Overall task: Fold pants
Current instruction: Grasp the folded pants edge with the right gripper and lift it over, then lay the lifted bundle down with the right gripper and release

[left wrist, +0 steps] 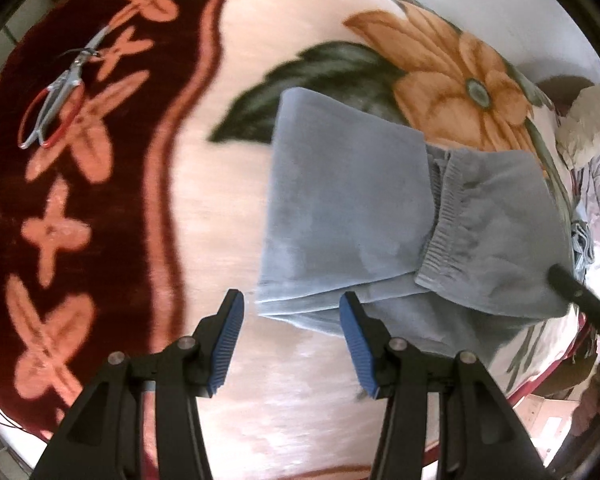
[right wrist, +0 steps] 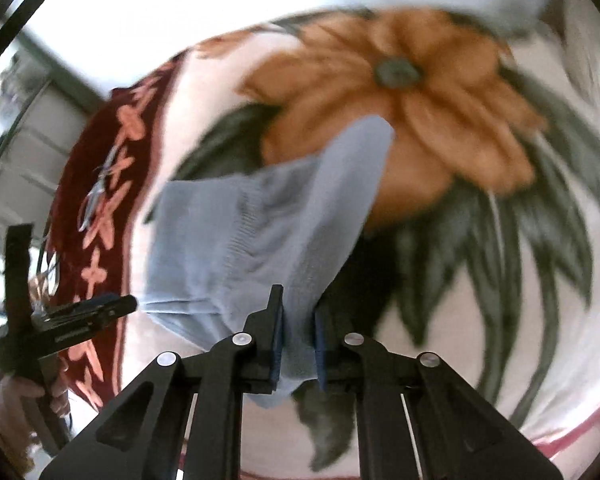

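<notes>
Scissors [left wrist: 56, 96] lie far to our left on the dark red border of the floral blanket [left wrist: 204, 208], well apart from the work and no obstacle to it. Moving right, our left gripper [left wrist: 292, 344] hovers with its blue fingers [left wrist: 228, 344] spread apart and holding nothing, just short of the near left corner of the pants [left wrist: 340, 208]. The pants, grey-blue with a ribbed elastic waistband [left wrist: 444, 236], lie already folded into a compact stack on the blanket, partly over the printed leaf and orange flower. Further right, our right gripper [right wrist: 298, 344] has its fingers clamped on a thin fold of the cloth at the right end, and in the right wrist view that end looks lifted off the blanket, though motion blur makes the height hard to judge. We judge the step in hand to be a closing fold of the right end over the stack. To do it well, we should carry the pinched edge low and level across toward the left, keep the waistband from bunching, and bring the open left fingers down onto the near corner to pin the layers so they do not slide. We should let go only when the edges line up.
</notes>
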The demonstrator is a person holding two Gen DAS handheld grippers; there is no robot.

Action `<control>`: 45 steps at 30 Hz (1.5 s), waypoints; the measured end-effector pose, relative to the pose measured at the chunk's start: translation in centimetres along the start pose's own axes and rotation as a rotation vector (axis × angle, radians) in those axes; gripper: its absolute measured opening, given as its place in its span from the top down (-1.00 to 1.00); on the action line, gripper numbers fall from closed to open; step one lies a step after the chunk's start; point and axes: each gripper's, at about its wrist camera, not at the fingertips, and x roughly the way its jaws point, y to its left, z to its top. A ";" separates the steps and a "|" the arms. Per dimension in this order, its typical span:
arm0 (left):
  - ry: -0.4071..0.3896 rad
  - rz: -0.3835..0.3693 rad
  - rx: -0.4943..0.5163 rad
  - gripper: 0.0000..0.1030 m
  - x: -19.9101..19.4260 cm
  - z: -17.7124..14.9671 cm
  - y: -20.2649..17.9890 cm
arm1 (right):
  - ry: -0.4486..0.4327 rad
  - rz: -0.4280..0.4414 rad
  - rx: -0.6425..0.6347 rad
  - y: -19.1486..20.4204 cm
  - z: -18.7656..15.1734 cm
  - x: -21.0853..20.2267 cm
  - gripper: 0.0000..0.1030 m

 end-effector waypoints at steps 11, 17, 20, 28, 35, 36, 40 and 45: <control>-0.023 0.015 -0.048 -0.01 -2.1 -0.5 6.5 | 0.010 0.002 -0.462 14.4 2.3 2.2 0.74; -0.021 0.026 -0.093 -0.01 -2.3 -0.9 10.7 | 0.089 0.026 -0.529 18.3 2.0 7.4 0.74; -0.022 0.033 -0.102 -0.01 -2.3 -0.9 12.3 | 0.142 0.051 -0.508 19.2 1.7 10.5 0.74; -0.034 0.031 -0.079 -0.01 -1.8 0.5 14.2 | 0.213 0.115 -0.389 19.3 1.4 13.7 0.65; -0.069 -0.025 -0.041 -0.01 -2.7 3.0 12.1 | 0.154 0.158 -0.266 17.3 2.0 7.8 0.31; -0.074 -0.035 -0.034 -0.01 -2.8 3.4 11.6 | 0.147 0.145 -0.249 16.5 1.8 7.1 0.31; -0.077 -0.091 0.010 -0.02 -2.5 5.0 9.0 | 0.193 0.064 -0.200 13.7 1.0 7.8 0.30; -0.038 -0.126 0.084 -0.02 -0.2 5.4 5.8 | 0.254 0.050 -0.137 11.2 -0.6 10.1 0.30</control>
